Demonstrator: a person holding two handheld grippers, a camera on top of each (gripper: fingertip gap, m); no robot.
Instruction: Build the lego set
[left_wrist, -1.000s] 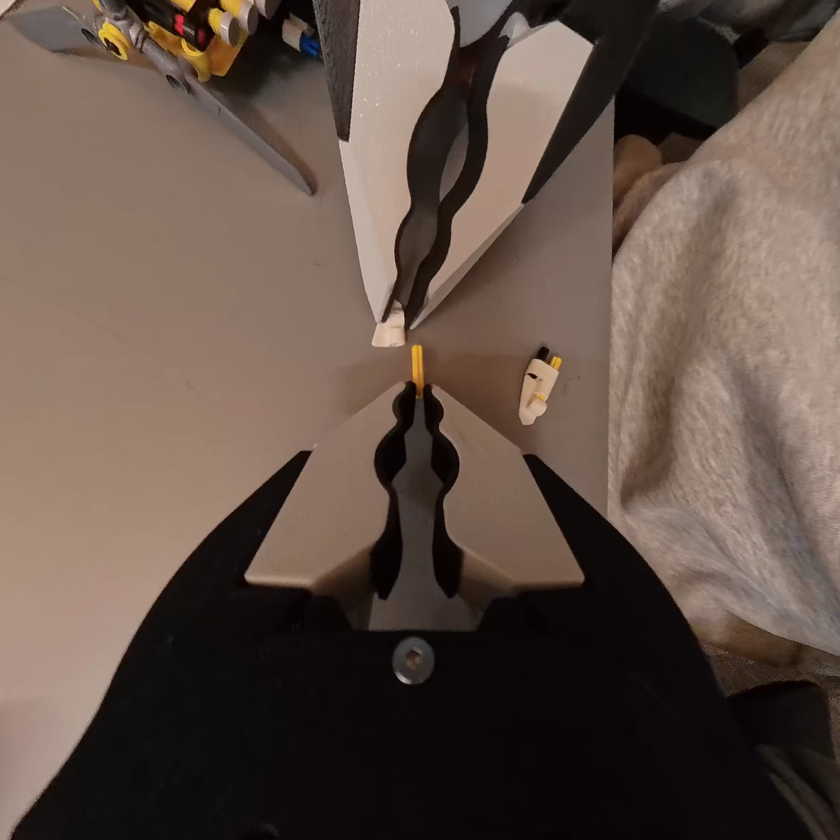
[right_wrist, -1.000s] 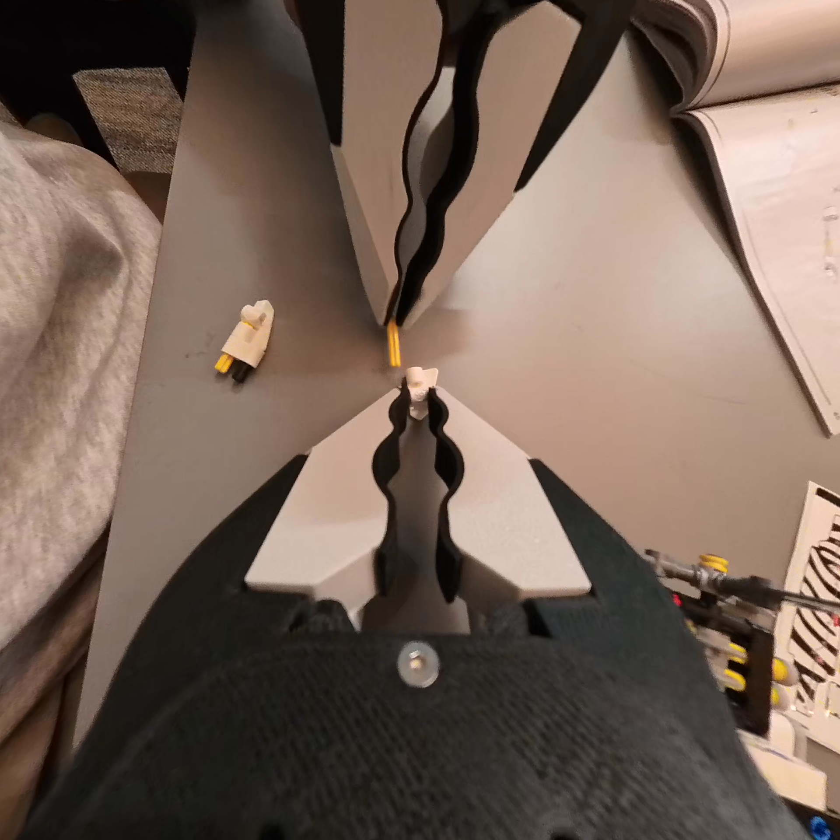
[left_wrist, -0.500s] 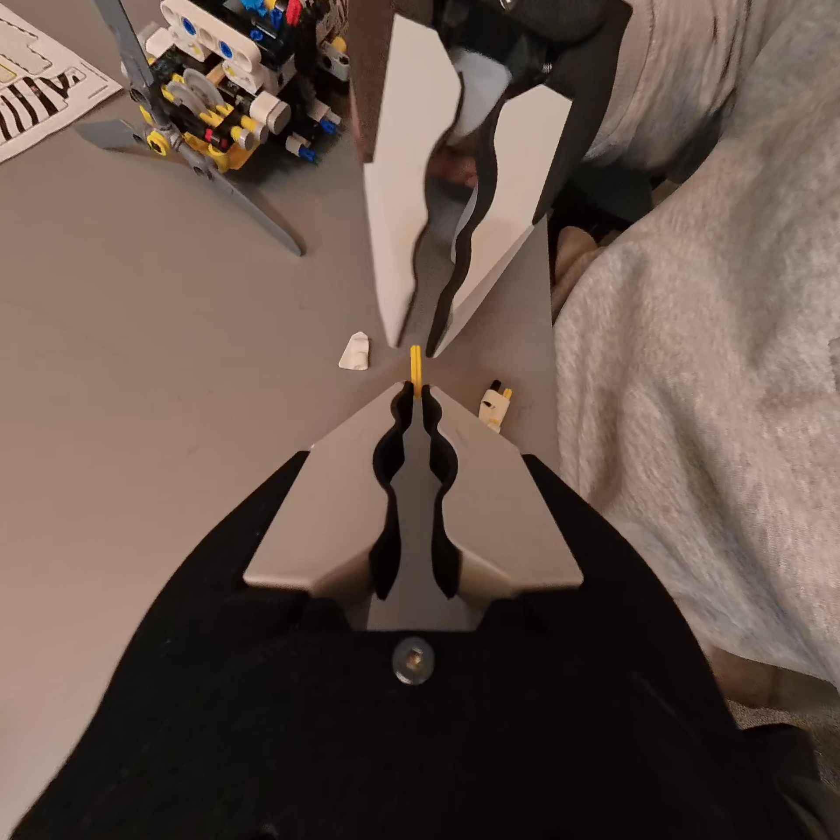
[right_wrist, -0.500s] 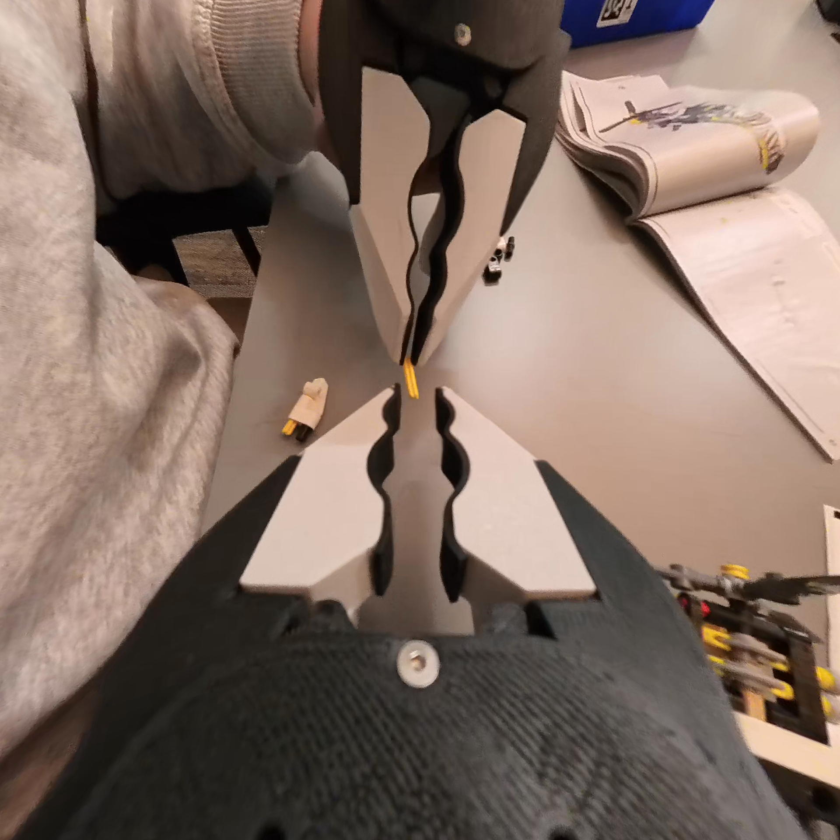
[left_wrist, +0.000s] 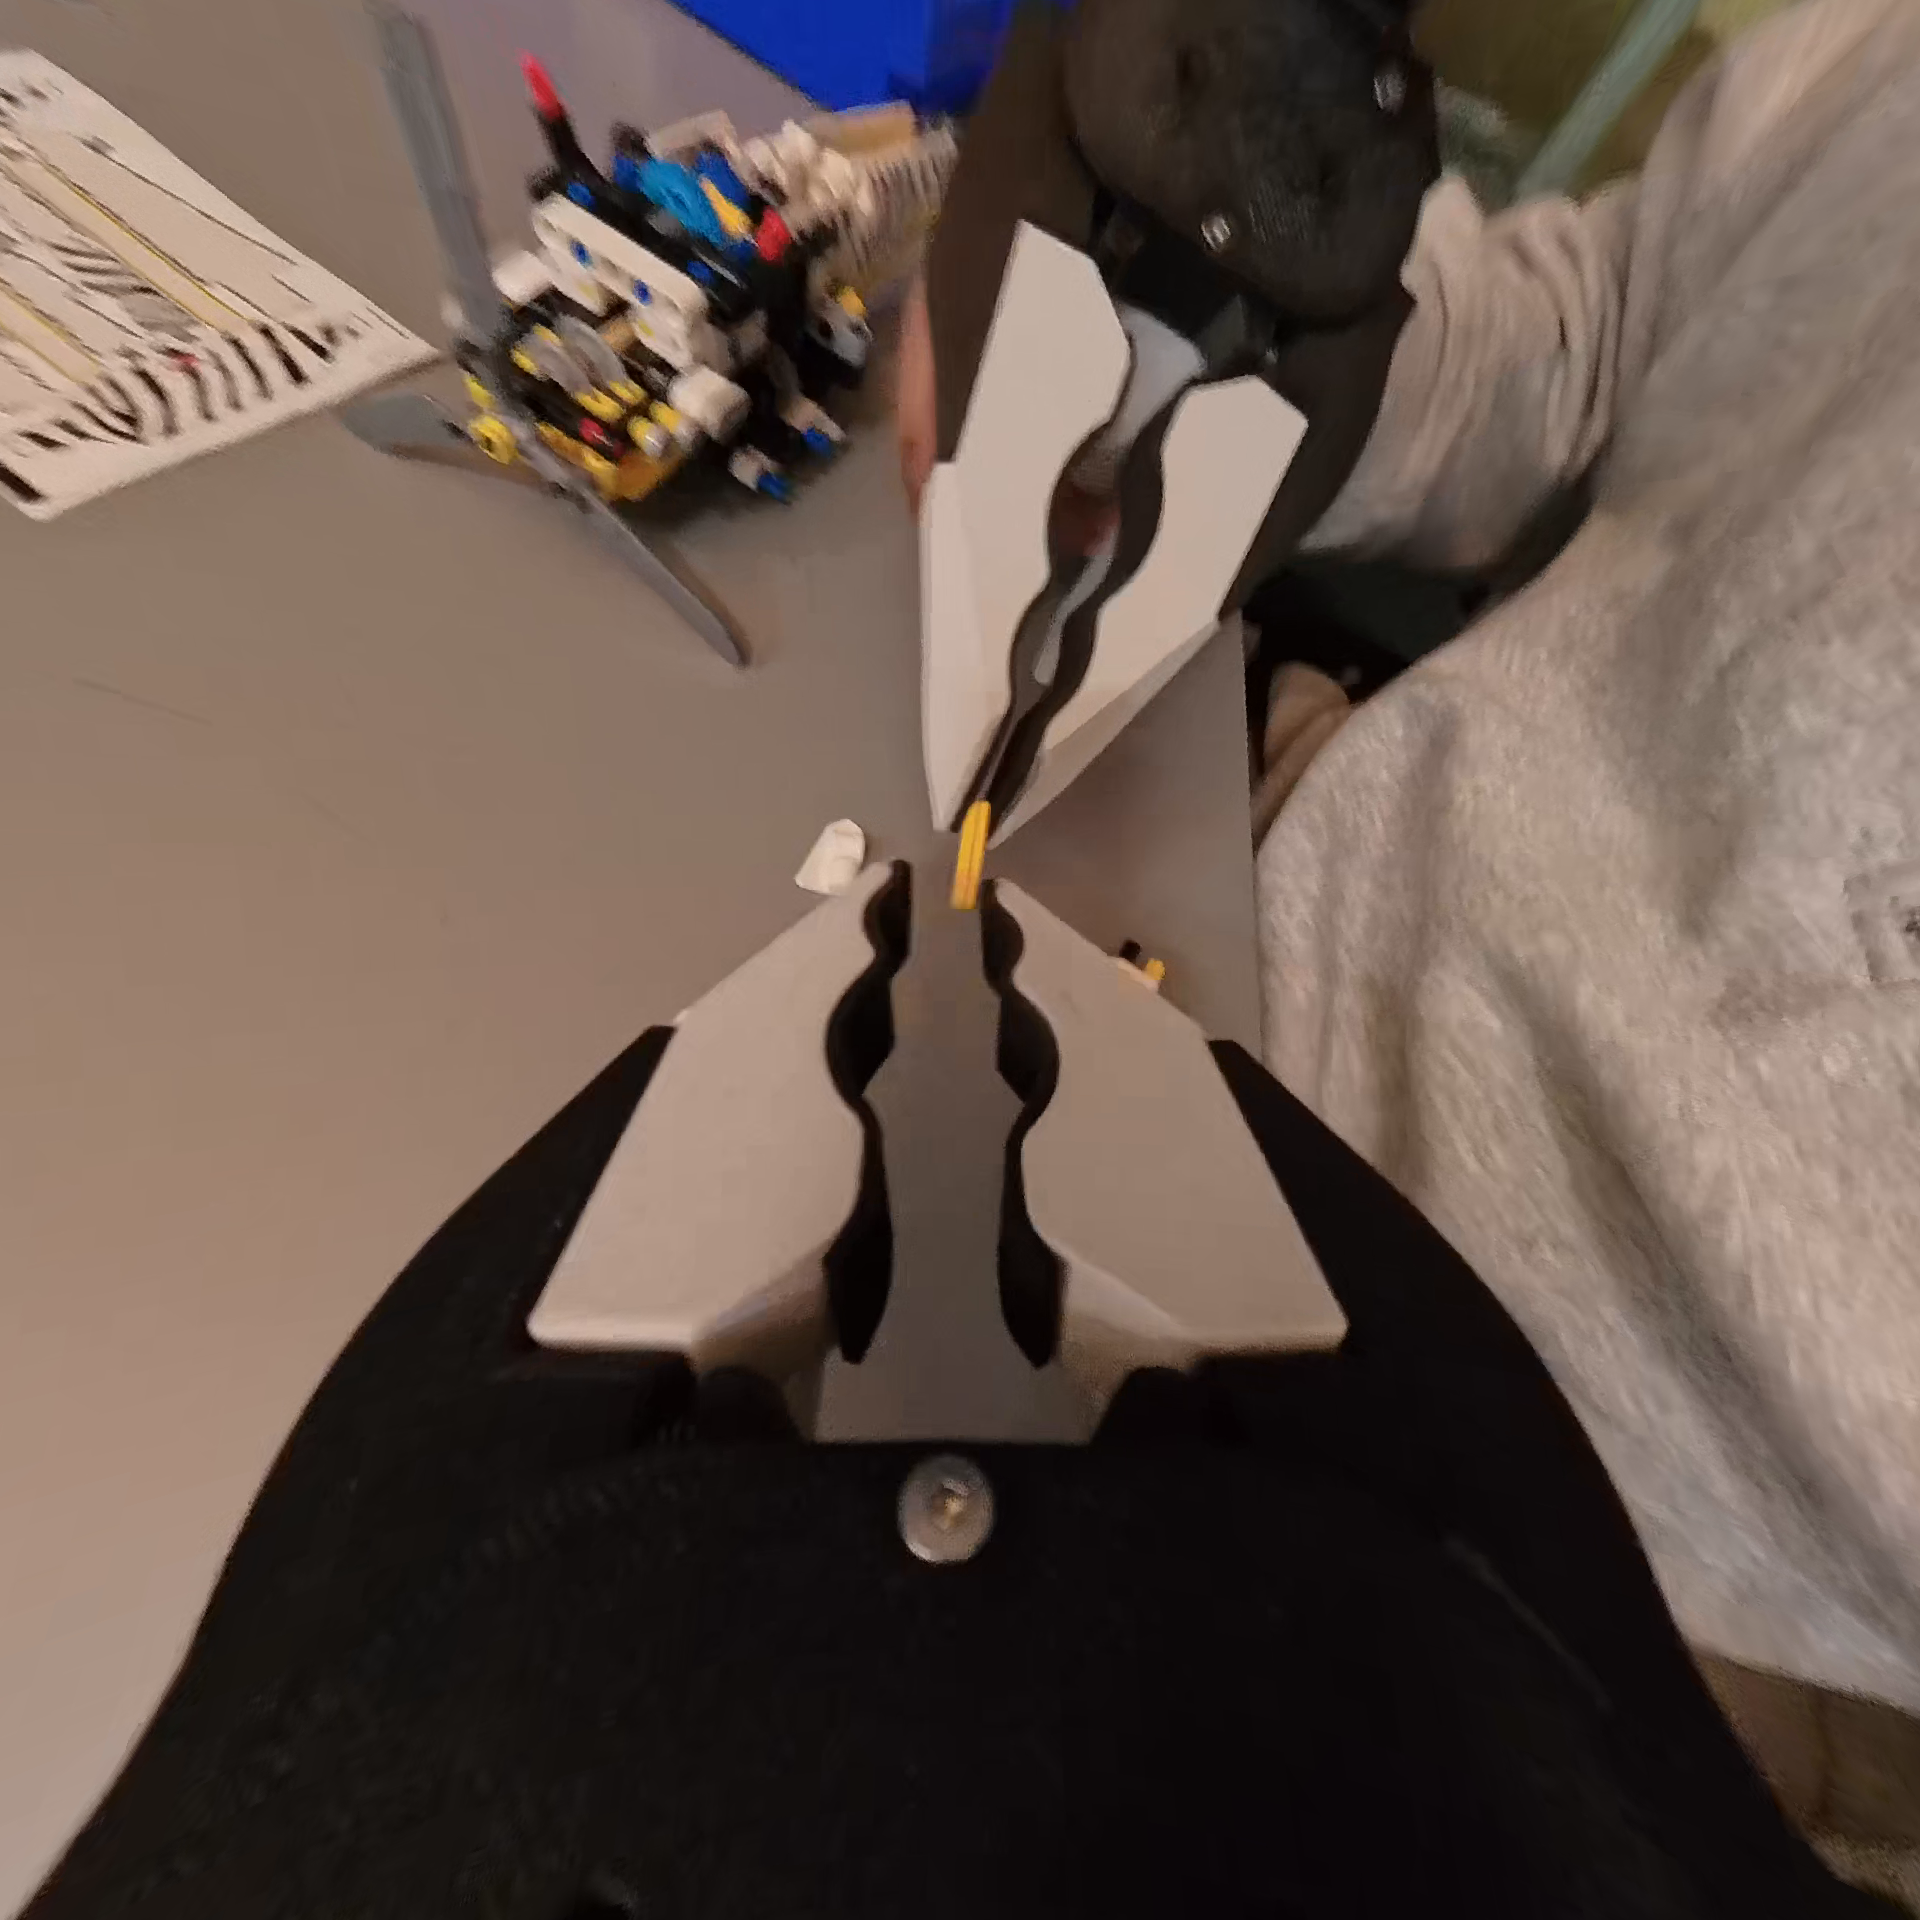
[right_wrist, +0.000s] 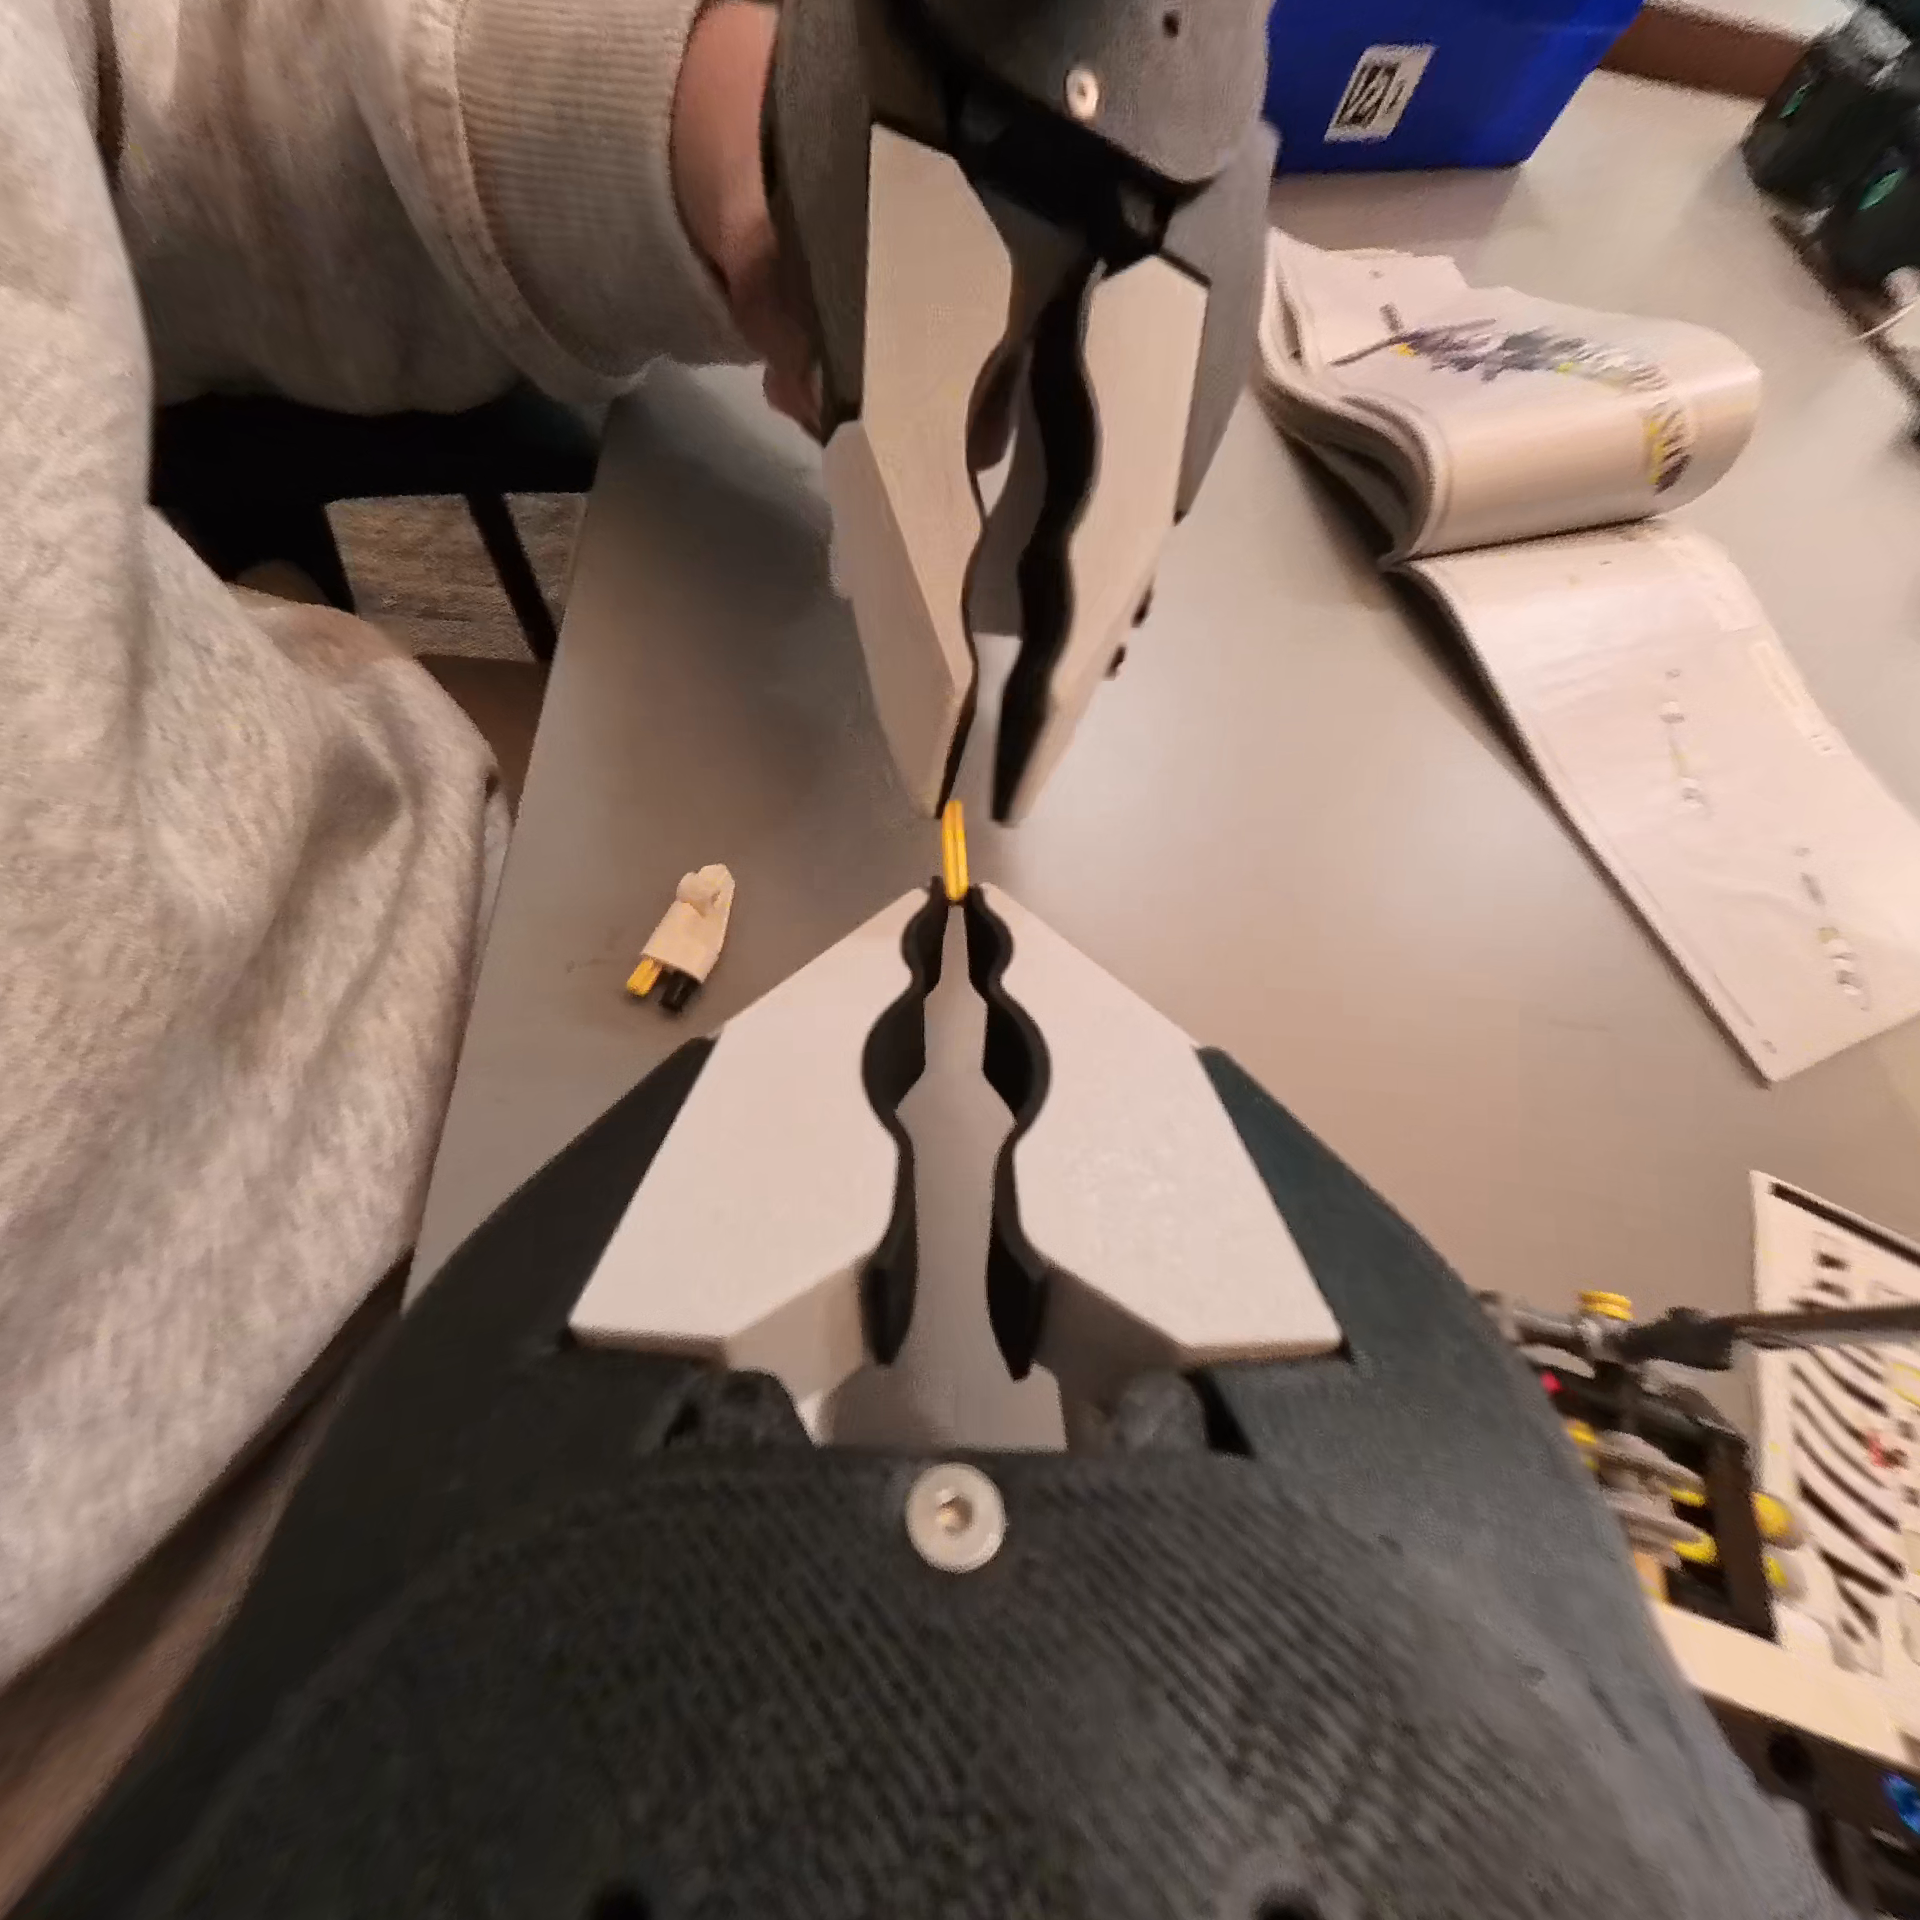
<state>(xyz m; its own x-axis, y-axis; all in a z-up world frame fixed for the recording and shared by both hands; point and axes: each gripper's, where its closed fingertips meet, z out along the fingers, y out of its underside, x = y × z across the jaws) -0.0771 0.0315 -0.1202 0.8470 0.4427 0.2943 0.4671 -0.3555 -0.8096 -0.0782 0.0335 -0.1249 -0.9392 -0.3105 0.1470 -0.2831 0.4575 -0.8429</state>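
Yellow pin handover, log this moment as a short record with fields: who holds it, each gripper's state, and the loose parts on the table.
pin holder: right gripper, shut on the yellow pin
left gripper: open, at the pin's far end
white piece: lying loose on the table
small white assembly: on the table near its edge, yellow and black pins sticking out
partly built model: farther back
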